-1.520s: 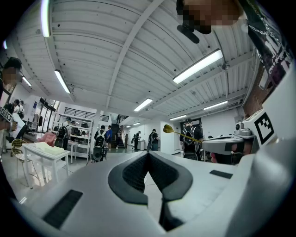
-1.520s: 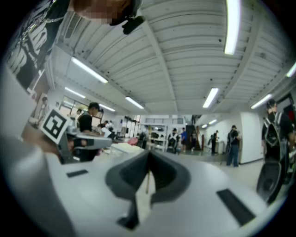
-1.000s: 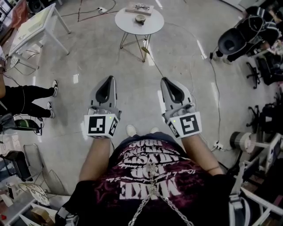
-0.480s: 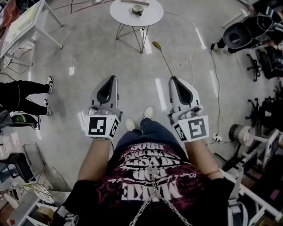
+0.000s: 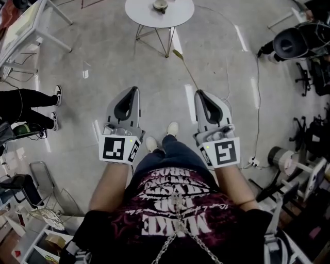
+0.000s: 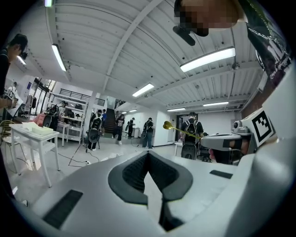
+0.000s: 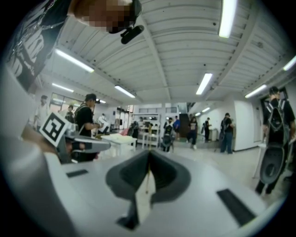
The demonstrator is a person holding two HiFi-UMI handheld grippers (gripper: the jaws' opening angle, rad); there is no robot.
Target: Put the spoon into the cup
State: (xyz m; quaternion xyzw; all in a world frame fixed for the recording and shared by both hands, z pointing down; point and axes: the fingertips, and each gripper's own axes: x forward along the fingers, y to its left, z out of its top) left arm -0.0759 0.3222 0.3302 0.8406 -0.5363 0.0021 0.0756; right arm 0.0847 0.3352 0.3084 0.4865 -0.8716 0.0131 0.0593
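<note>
A gold spoon [image 5: 186, 70] sticks out forward from my right gripper [image 5: 200, 93], which is shut on its handle. The left gripper view shows the spoon [image 6: 178, 129] with its bowl at the far end, held out level. Seen from the right gripper view, the handle is a thin gold line [image 7: 147, 178] between the closed jaws of the right gripper [image 7: 149, 152]. My left gripper [image 5: 133, 90] is shut and holds nothing, level with the right one. The cup [image 5: 160, 5] stands on a round white table [image 5: 147, 15] ahead, well beyond both grippers.
A person's legs [image 5: 31, 100] stand at the left, beside a white table [image 5: 26, 28]. Office chairs [image 5: 299, 44] and a floor cable [image 5: 258, 82] lie to the right. Shelving and clutter fill the bottom corners. Several people stand far off in the hall.
The round table has slid up to the top edge of the head view. Both grippers have sunk a little, side by side. The spoon stays in the right gripper.
</note>
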